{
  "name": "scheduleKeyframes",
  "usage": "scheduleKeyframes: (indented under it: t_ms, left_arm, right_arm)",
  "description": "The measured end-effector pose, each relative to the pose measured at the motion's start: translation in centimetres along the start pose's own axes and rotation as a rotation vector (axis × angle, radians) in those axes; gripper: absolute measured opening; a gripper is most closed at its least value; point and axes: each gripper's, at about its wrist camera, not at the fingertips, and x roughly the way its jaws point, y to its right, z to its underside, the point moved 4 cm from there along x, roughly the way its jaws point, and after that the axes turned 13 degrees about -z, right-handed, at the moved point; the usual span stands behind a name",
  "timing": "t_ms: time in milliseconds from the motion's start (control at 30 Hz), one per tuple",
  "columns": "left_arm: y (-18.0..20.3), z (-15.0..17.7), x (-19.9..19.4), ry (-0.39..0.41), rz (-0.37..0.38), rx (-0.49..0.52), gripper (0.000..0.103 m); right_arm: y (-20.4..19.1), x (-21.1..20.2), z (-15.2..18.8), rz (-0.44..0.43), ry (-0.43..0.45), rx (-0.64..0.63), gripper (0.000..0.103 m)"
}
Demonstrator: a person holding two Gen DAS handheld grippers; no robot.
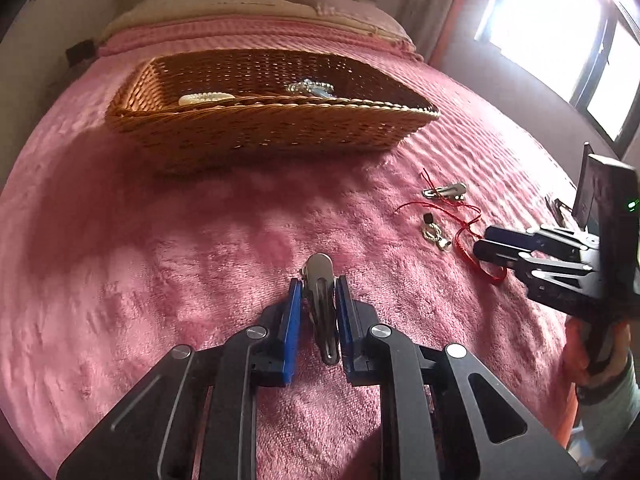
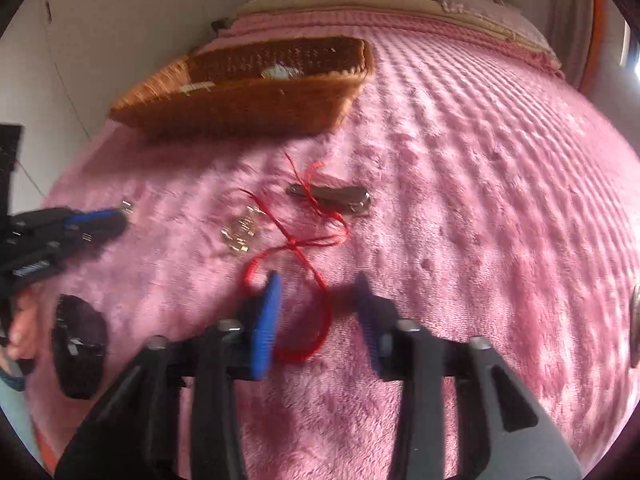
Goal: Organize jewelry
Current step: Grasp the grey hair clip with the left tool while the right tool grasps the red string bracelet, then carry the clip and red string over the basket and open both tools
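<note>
Two hand-held grippers over a pink bed blanket [image 1: 160, 260], wicker basket [image 1: 272, 128] as landmark at the far end. In the basket: a pale beaded piece [image 1: 206, 98] and a silvery piece [image 1: 311, 88]. Nearer than the basket, left hand-held gripper [image 1: 318, 292] clenched on a metal hair clip [image 1: 320, 300], blue pads flanking it on both sides. Right of the basket and nearer the camera: second hair clip [image 2: 328, 196], small silver earrings [image 2: 239, 234], red string bracelet [image 2: 304, 276], all on the blanket. Right hand-held gripper [image 2: 318, 292] released, jaws apart, straddling the bracelet's loop without pressing it. Right wrist view blurred.
</note>
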Motion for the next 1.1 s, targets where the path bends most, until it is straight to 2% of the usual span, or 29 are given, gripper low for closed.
scheduleKeyframes:
  t_ms: [67, 133, 433, 600, 867, 1100]
  left_arm:
    - [0.0, 0.0, -0.2, 0.009, 0.002, -0.004, 0.015]
    - [-0.1, 0.0, -0.3, 0.016, 0.003, -0.009, 0.015]
    - [-0.6, 0.3, -2.1, 0.066, 0.020, -0.053, 0.015]
    - [-0.5, 0.3, -3.9, 0.100, 0.023, -0.068, 0.015]
    - [-0.4, -2.9, -8.4, 0.224, 0.017, -0.067, 0.015]
    - [-0.4, -9.4, -11.3, 0.349, -0.018, -0.050, 0.015]
  right_arm:
    - [-0.2, 0.0, 0.2, -0.021, -0.005, -0.007, 0.009]
    - [-0.4, 0.0, 0.4, -0.017, -0.005, -0.025, 0.004]
    - [-1.2, -2.7, 1.0, -0.071, 0.046, -0.015, 0.003]
    - [-2.1, -5.4, 0.1, -0.096, 0.101, -0.031, 0.003]
    - [-4.1, -10.7, -4.3, -0.100, 0.260, -0.082, 0.003]
    - [-5.1, -11.7, -11.6, -0.106, 0.367, -0.116, 0.003]
